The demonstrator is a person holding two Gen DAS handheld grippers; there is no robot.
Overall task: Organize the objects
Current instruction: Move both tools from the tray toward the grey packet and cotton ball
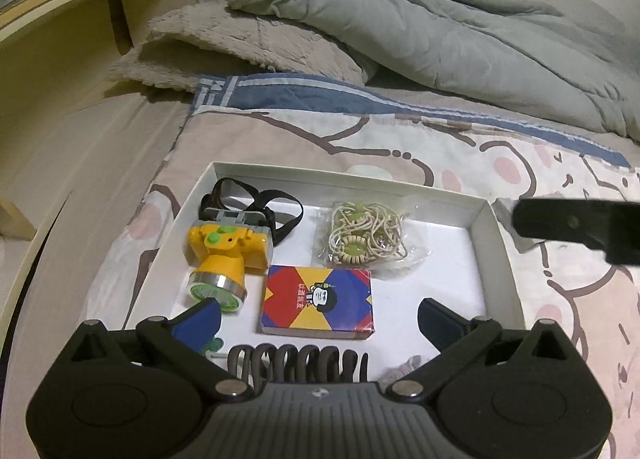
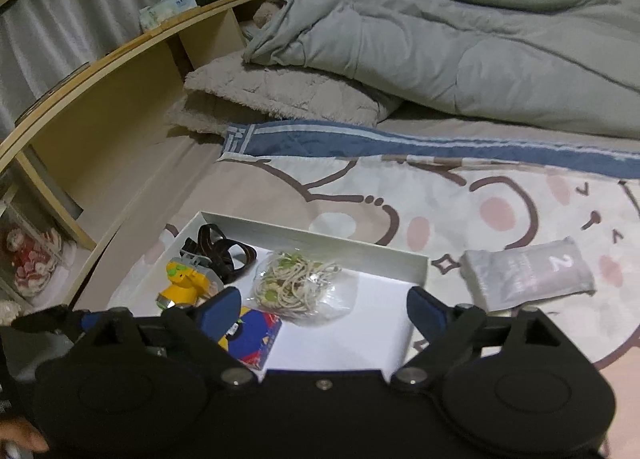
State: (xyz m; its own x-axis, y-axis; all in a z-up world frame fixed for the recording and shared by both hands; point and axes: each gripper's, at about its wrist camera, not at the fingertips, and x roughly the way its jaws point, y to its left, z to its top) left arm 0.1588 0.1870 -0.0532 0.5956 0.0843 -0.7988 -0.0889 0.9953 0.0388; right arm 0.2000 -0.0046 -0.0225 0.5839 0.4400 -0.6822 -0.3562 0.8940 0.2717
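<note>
Both pairs of jaws stand spread with nothing between them. The left gripper hangs over the near edge of the white box, its jaws framing the card pack that lies flat just ahead. Beyond the pack sit the yellow headlamp, to the left with its strap curled behind, and the bagged cord bracelet to the right. The right gripper hovers over the same box, above its bare right half.

Outside the box, on the cartoon-print bed cover, lies a grey packet, apparently the one thing not yet stowed. It lies ahead and to the right of the right jaws, close beside the box's right wall, its long axis running roughly left-right, slightly tilted. The right hand is plainly nearer, so picking it up would likely fall to that side.
</note>
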